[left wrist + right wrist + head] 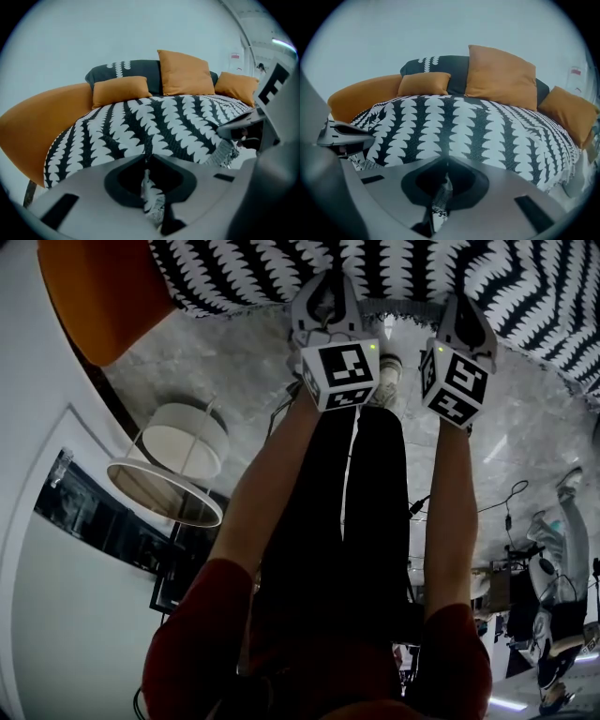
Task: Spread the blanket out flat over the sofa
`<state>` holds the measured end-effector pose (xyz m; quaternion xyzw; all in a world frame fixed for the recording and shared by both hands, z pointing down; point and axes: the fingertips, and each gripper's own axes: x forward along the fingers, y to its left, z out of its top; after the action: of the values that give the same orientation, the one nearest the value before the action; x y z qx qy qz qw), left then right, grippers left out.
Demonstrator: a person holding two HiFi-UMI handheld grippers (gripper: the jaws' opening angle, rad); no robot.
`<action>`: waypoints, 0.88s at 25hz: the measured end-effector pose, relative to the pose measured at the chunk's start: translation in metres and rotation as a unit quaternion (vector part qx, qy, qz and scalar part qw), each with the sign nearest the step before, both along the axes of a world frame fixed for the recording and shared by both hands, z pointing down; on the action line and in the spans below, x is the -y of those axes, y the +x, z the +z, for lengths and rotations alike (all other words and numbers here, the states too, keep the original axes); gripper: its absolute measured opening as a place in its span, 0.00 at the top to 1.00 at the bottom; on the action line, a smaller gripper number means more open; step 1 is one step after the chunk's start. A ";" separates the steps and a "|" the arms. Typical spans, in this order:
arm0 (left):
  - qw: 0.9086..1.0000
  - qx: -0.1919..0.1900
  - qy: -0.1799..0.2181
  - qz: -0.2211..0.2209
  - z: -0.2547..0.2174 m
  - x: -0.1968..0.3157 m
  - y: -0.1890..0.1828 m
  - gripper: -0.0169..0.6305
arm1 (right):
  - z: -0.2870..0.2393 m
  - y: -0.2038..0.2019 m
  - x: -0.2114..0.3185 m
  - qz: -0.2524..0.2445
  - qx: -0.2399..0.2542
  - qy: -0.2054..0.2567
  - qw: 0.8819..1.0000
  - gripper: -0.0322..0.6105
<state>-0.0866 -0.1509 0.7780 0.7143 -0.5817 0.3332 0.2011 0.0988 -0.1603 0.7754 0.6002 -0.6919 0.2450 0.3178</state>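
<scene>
Red sleeves (pixel 192 638) at six o'clock, nearest the lens, forearms reaching away toward twelve. Left to right now: the sofa (pixel 103 287) shows its orange side at eleven o'clock, and the zigzag blanket (pixel 394 268) runs across twelve, draped over the seat with its front edge hanging off the front, above the marble floor (pixel 234 362). The left hand-held gripper (pixel 146 165) has its jaws nearly together, pinching a thin strip of that edge. Just to its right, the right hand-held gripper (pixel 446 165) nips the same edge, jaws just as narrow. The danger, as I read it: so little cloth is caught that a sharp tug could slip it free. Pull harder on one side and the stripes skew. Loose cables (pixel 511 502) at three o'clock could snag a foot.
</scene>
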 end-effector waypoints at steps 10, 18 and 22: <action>1.000 0.018 -0.009 0.005 0.011 -0.019 -0.011 0.89 | 0.016 -0.008 -0.037 -0.012 0.003 -0.031 0.999 0.92; 0.998 0.056 -0.037 0.019 0.009 -0.024 -0.010 0.90 | 0.022 -0.001 -0.041 -0.031 0.017 -0.062 0.997 0.92; 0.996 0.066 -0.049 0.022 0.013 -0.020 -0.011 0.91 | 0.033 -0.003 -0.041 -0.027 0.028 -0.081 0.996 0.92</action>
<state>-0.0973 -0.1305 0.7906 0.6927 -0.5606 0.4123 0.1896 0.0963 -0.1191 0.8084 0.5464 -0.6944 0.3086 0.3522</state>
